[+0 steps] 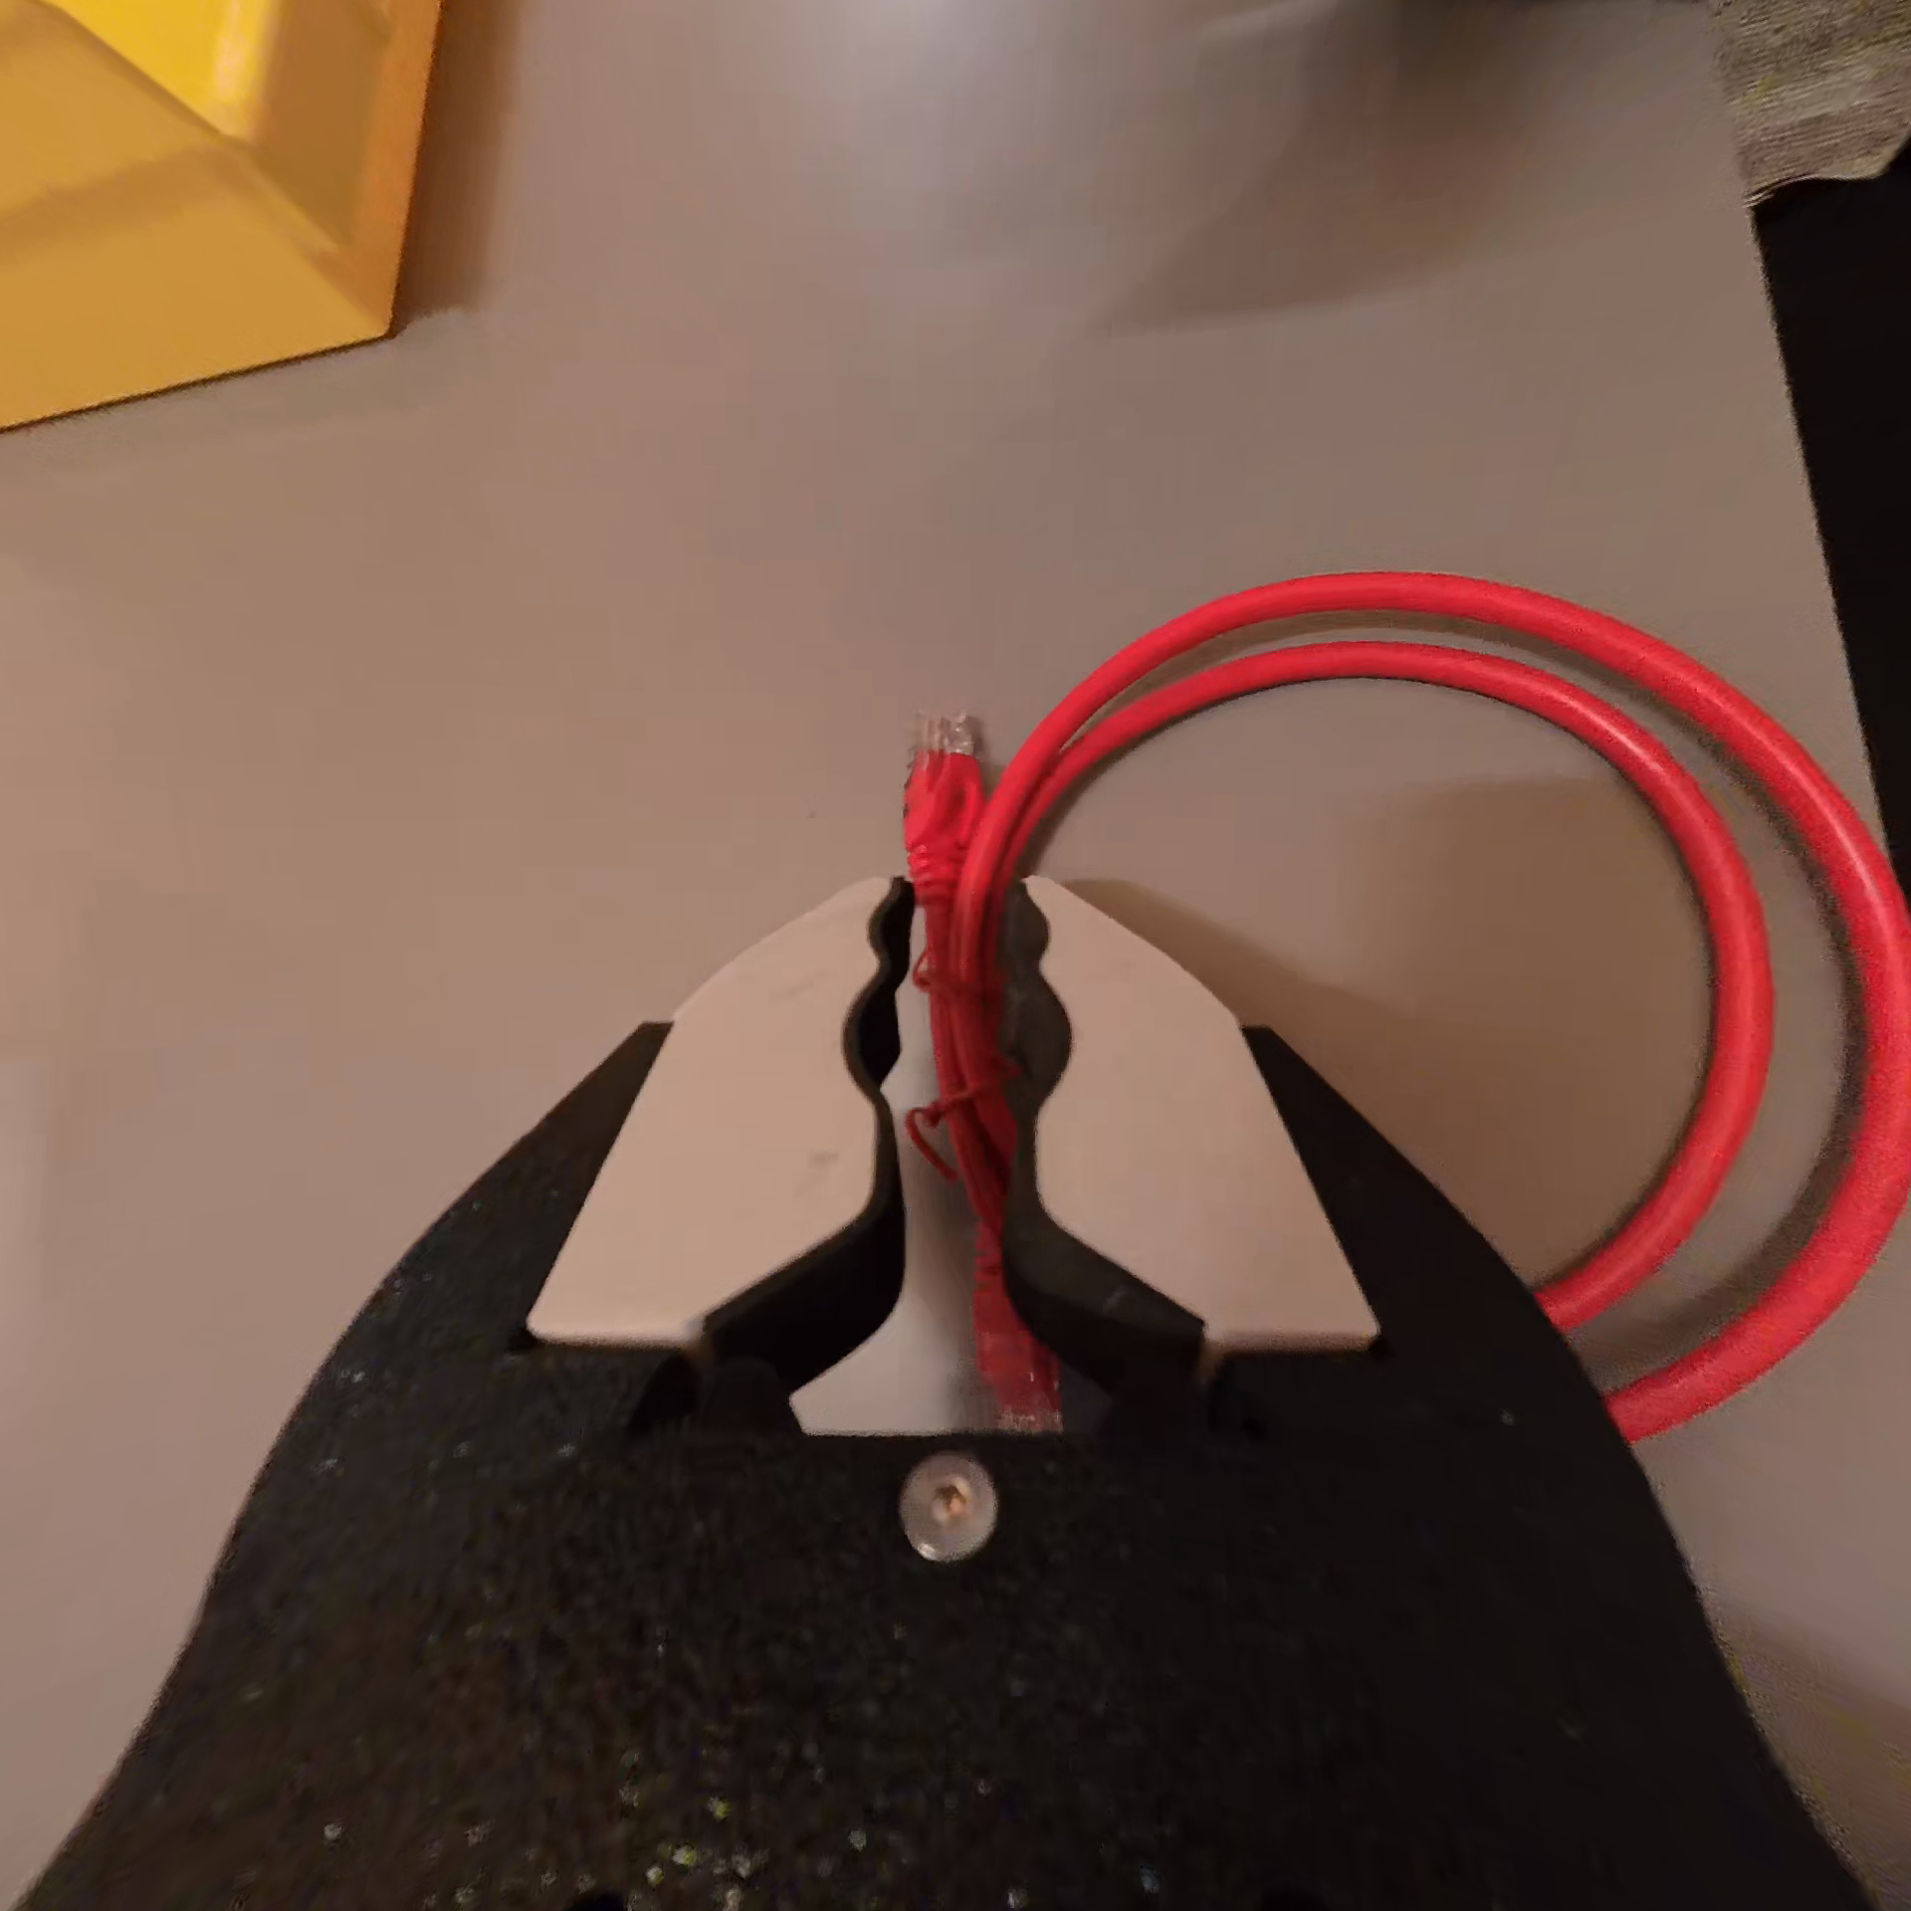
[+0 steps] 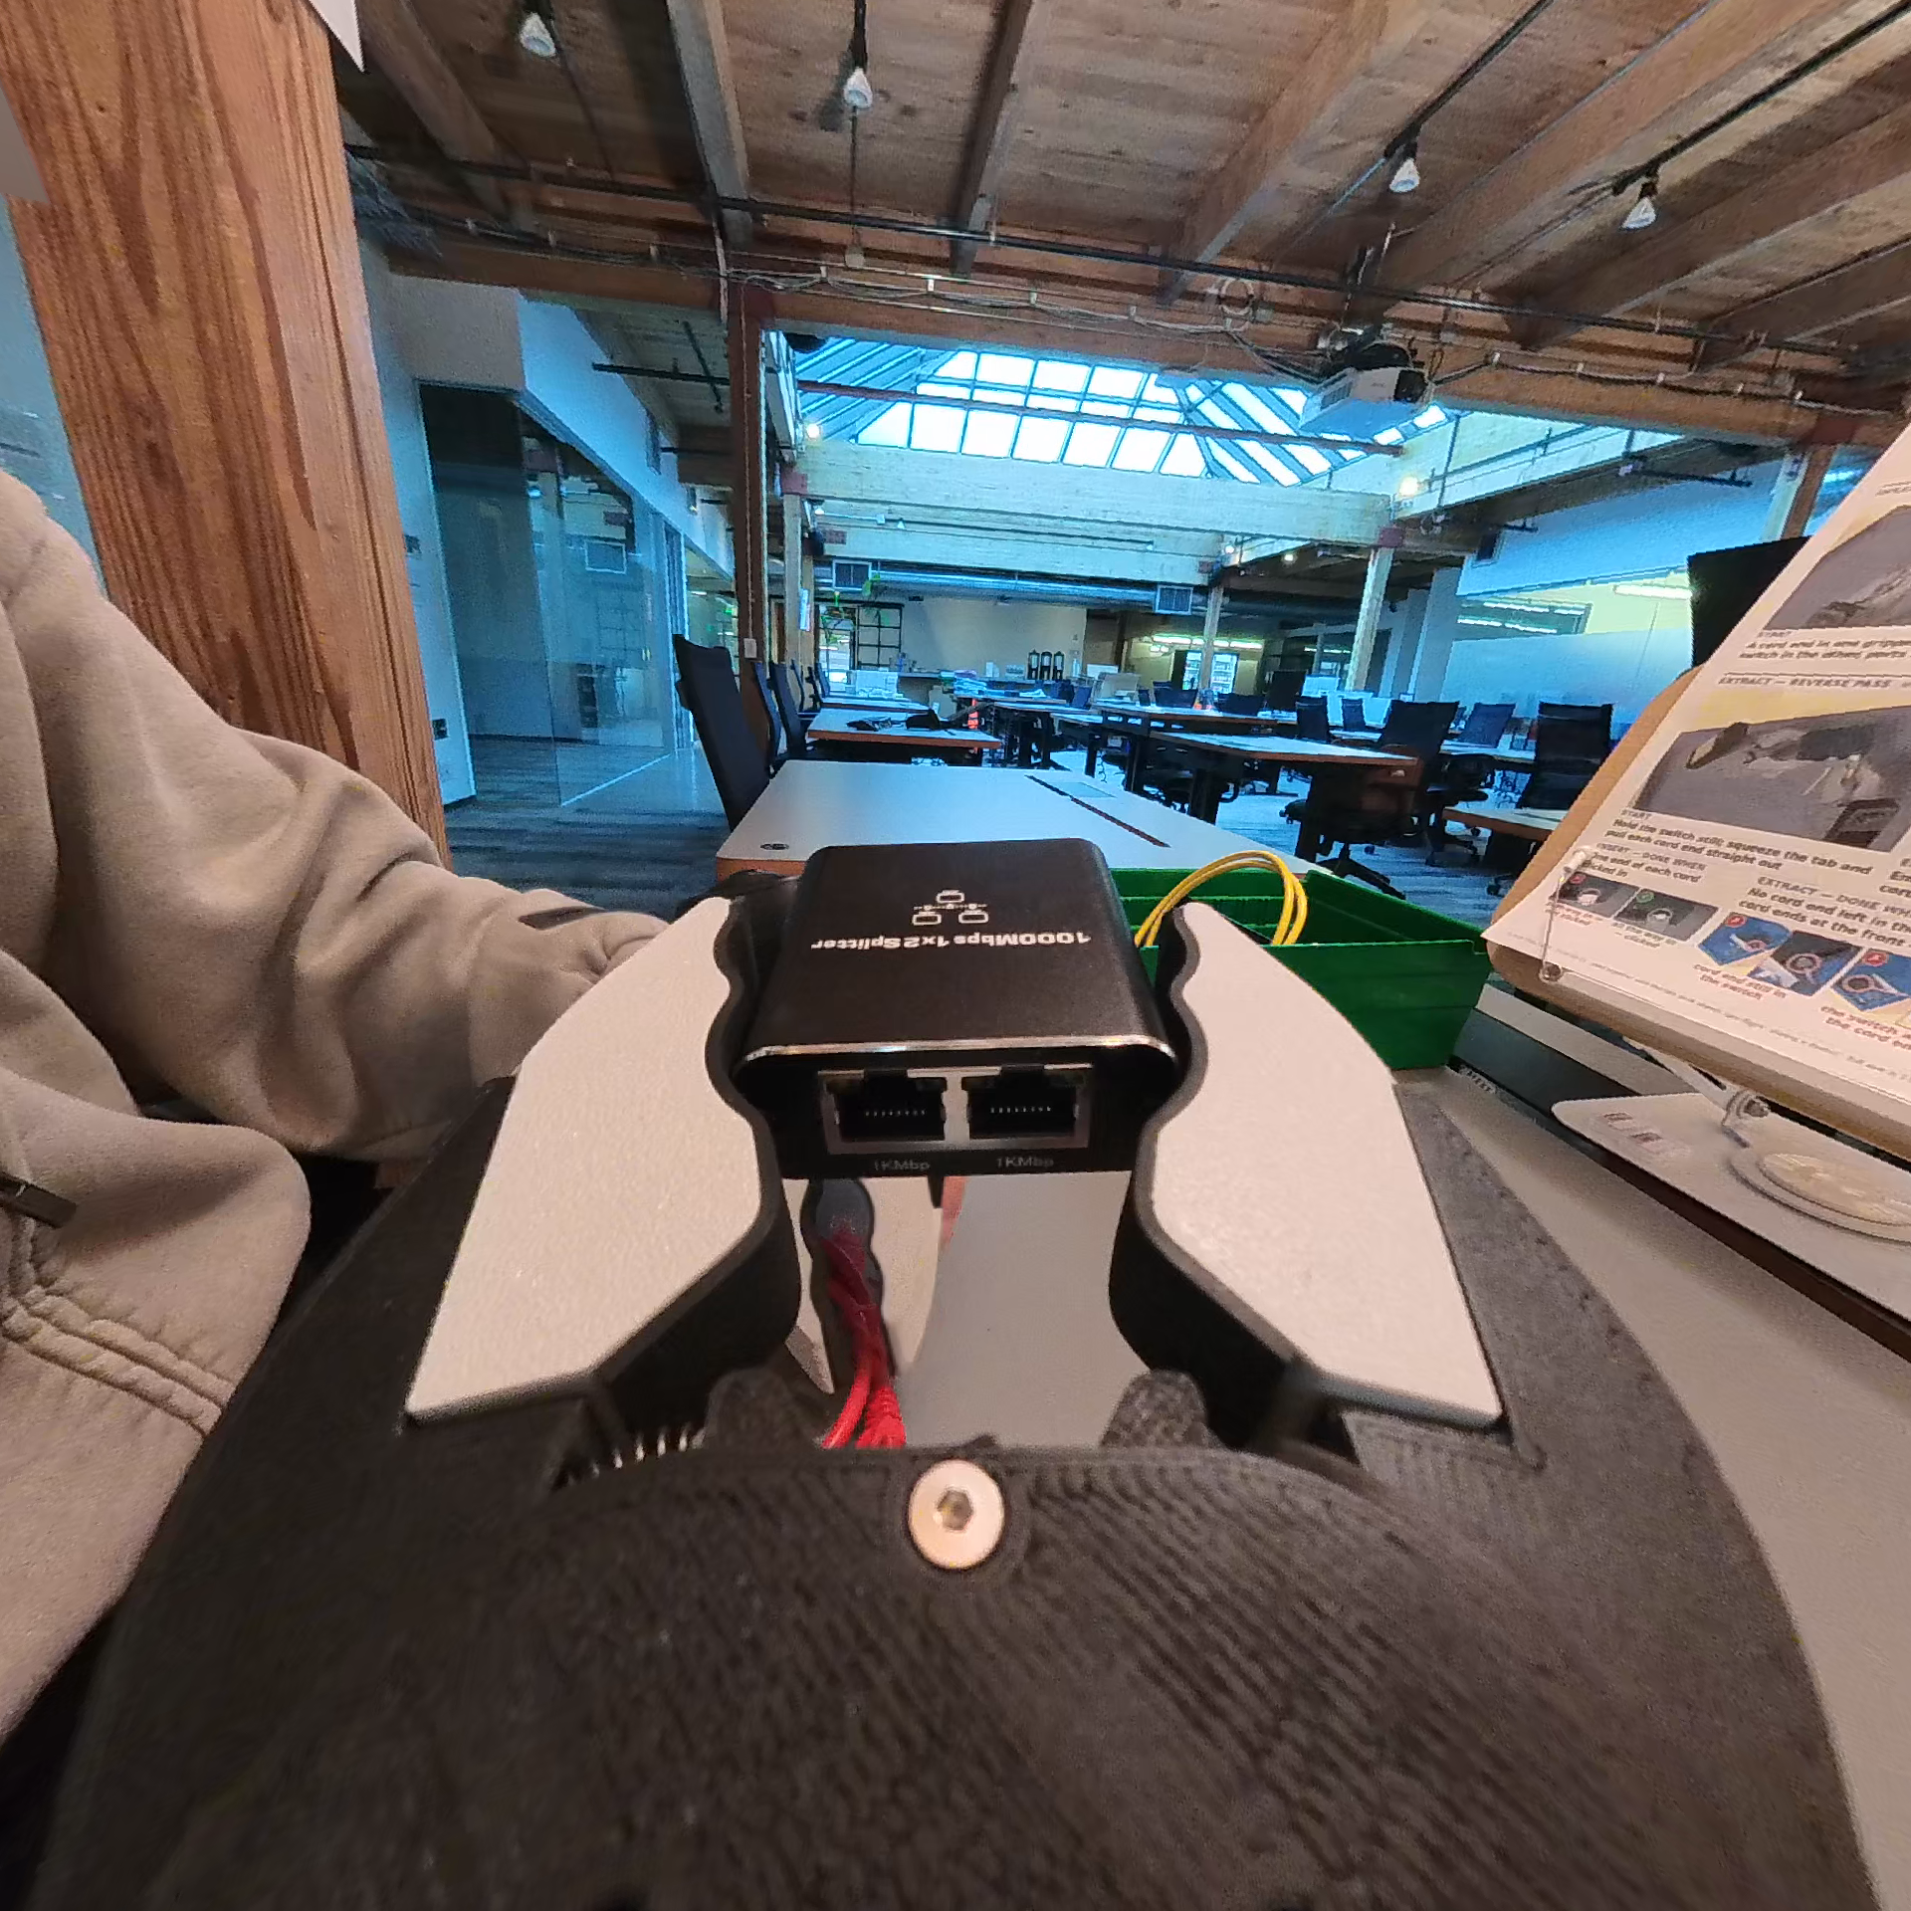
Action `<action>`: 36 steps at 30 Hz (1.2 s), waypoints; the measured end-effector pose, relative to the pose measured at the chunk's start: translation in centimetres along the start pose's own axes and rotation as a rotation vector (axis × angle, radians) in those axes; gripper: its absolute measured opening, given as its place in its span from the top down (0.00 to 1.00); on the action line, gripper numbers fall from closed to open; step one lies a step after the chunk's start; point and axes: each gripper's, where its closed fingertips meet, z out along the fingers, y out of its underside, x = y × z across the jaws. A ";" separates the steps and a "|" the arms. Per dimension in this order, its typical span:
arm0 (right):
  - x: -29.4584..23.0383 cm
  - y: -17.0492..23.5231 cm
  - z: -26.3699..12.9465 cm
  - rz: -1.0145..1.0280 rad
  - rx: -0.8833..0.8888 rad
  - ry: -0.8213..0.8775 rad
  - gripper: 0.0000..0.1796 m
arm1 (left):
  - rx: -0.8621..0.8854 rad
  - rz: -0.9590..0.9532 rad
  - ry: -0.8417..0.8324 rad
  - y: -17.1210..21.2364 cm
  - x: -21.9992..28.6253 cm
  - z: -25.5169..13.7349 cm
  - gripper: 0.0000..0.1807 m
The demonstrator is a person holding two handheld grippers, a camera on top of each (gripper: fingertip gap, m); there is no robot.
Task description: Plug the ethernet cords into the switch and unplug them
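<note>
Between right claw (image 2: 957, 931) fingers, black switch (image 2: 946, 982)

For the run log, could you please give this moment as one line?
left gripper: shut on red cord | right gripper: shut on switch | both facing ports empty

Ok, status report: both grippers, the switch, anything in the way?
Left gripper closing round the tied red cord, jaws not tight. Right gripper shut on the switch. Both front ports empty, nothing blocking.
</note>
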 end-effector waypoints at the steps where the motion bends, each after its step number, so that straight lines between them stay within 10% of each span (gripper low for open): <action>1: 0.0 0.0 0.0 -0.002 0.000 0.002 0.58 | 0.008 0.005 0.016 0.0 0.2 0.0 0.93; 9: 0.0 0.0 -0.2 0.001 -0.001 -0.002 0.58 | -0.064 0.128 -0.039 0.2 0.2 -1.3 0.82; 20: -0.1 0.2 0.0 0.006 -0.012 -0.013 0.58 | -0.132 0.279 -0.110 0.7 -0.7 0.7 0.94; 36: -0.3 -0.1 -0.1 0.023 0.004 -0.027 0.58 | -0.045 -0.211 0.079 1.1 -2.0 1.1 0.94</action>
